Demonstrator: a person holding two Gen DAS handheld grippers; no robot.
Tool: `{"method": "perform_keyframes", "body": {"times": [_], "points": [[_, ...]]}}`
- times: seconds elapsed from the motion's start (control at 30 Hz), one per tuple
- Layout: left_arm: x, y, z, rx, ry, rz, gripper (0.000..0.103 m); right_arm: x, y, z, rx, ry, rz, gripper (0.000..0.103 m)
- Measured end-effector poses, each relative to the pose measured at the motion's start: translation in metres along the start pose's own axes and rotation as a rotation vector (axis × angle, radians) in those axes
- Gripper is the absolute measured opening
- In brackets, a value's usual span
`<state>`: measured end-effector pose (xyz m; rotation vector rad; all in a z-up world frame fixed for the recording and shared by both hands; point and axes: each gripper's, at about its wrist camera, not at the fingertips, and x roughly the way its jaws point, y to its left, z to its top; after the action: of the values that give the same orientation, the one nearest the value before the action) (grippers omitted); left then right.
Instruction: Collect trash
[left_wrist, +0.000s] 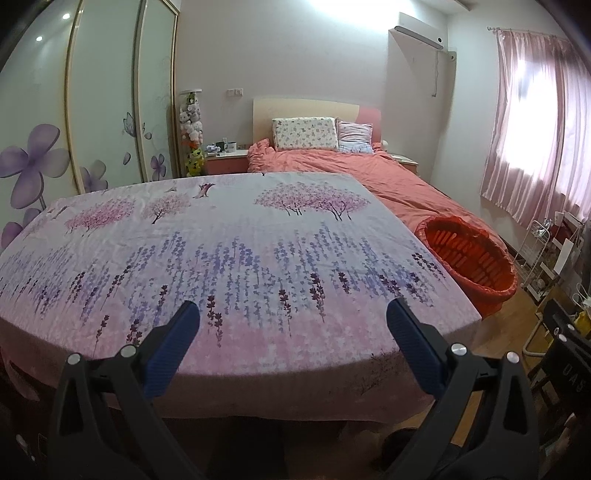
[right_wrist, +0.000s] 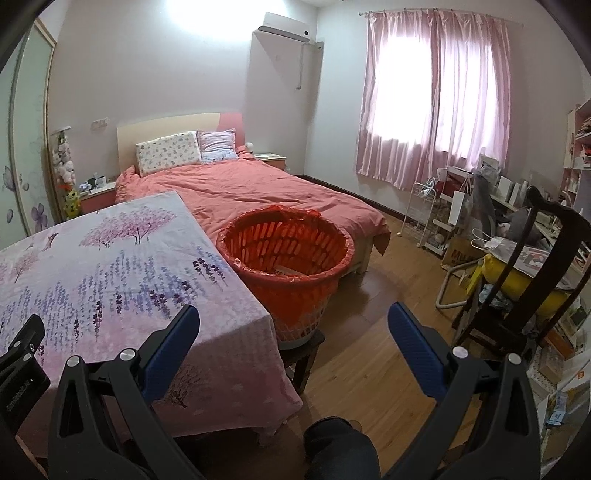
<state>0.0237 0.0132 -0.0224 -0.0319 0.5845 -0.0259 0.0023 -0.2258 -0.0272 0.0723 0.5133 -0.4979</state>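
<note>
A red slatted trash basket (right_wrist: 288, 254) lined with a red bag stands on a dark stool right of the table; it also shows in the left wrist view (left_wrist: 469, 258). Something pale lies at its bottom. A table with a floral cloth (left_wrist: 221, 240) shows no loose trash on top. My left gripper (left_wrist: 293, 314) is open and empty, above the table's near edge. My right gripper (right_wrist: 293, 317) is open and empty, above the table's right corner (right_wrist: 258, 332) and the floor, in front of the basket.
A bed with a salmon cover (right_wrist: 258, 188) lies behind the table and basket. A dark wooden chair (right_wrist: 535, 280) with a yellow bundle, a white wire cart (right_wrist: 424, 214) and a cluttered desk stand at the right. A wardrobe (left_wrist: 103, 110) lines the left wall.
</note>
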Motion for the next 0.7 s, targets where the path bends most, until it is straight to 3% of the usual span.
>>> {"method": "perform_keyframes", "body": {"times": [0.7], "points": [[-0.022,-0.009,0.008,0.017,-0.065,-0.038,0.099,-0.006,-0.010,0.005,0.021,-0.012,0.026,0.101]]}}
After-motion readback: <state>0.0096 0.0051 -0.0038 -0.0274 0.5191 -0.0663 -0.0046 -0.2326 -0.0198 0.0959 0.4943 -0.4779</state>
